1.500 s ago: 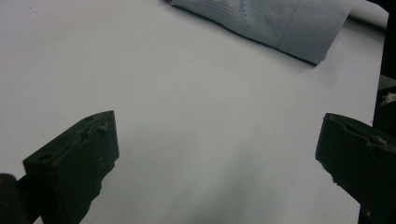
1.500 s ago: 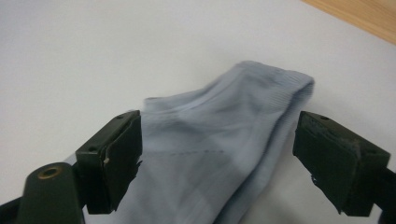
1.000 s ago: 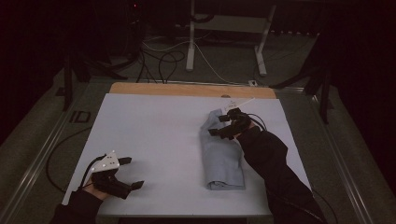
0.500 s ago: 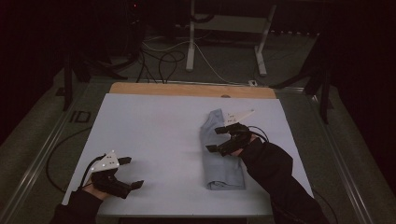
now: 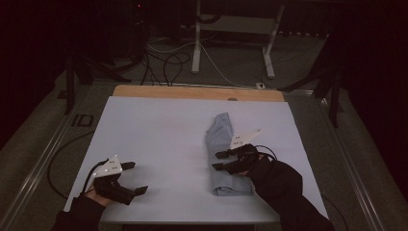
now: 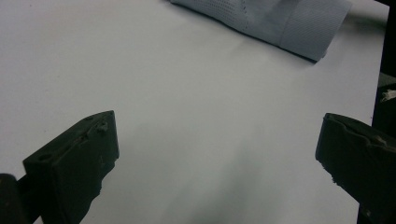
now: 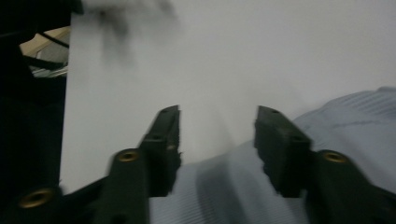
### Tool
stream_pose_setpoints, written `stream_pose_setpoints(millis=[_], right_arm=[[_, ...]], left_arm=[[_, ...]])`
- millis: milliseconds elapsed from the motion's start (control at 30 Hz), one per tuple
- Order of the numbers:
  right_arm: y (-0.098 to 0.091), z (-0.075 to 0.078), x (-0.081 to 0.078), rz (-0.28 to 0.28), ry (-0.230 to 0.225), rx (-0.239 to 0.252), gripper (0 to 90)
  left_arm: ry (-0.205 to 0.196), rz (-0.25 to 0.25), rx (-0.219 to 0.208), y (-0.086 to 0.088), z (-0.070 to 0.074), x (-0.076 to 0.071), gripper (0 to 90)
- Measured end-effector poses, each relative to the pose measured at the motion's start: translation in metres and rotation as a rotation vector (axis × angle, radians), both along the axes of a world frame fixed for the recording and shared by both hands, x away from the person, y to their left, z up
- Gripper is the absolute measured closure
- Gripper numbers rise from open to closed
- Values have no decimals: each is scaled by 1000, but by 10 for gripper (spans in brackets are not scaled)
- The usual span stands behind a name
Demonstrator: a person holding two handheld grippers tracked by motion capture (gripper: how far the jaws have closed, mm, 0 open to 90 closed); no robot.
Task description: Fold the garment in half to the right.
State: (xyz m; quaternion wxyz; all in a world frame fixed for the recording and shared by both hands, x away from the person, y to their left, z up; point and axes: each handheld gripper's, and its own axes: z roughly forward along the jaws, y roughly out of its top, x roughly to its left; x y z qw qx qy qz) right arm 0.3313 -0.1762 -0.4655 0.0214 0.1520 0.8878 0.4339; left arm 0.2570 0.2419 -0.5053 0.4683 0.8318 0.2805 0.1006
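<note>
One folded cloth, pale blue with a fine ribbed weave, lies as a long narrow strip right of centre on the smooth white surface. The right gripper hovers over its left edge, jaws just narrowed, gripping nothing. The left gripper, lower left, stands wide open and empty.

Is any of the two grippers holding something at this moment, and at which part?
Nothing is held. The left gripper is open over bare table. The right gripper, jaws just closing, hovers above the folded cloth without pinching it.
</note>
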Motion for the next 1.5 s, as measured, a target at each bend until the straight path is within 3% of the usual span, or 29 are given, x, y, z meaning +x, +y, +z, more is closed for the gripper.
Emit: stream_pose_setpoints(millis=[67,133,200,367,567,800,1067,1500], right_arm=[[0,-1,-2,15,-2,-9,640],[2,-5,-6,43,-4,-40,722],[3,-6,-7,43,-5,-49,740],[2,-17,-11,59,4,-102,893],[-1,-27,-11,52,21,-107,900],[-3,-43,-15,79,37,-162,900],[-12,-52,-21,72,79,-159,900],[-26,-58,-34,91,89,-133,900]], left_arm=[[2,-1,1,0,0,0,7],[4,1,-1,0,-1,0,7],[5,-3,-5,-1,-1,0,7],[4,-7,-2,-1,-1,-1,7],[3,-7,-5,0,-1,-1,7],[5,-3,-6,0,-1,-1,8],[6,-5,-8,1,-1,-2,7],[3,-3,-10,1,0,-2,7]])
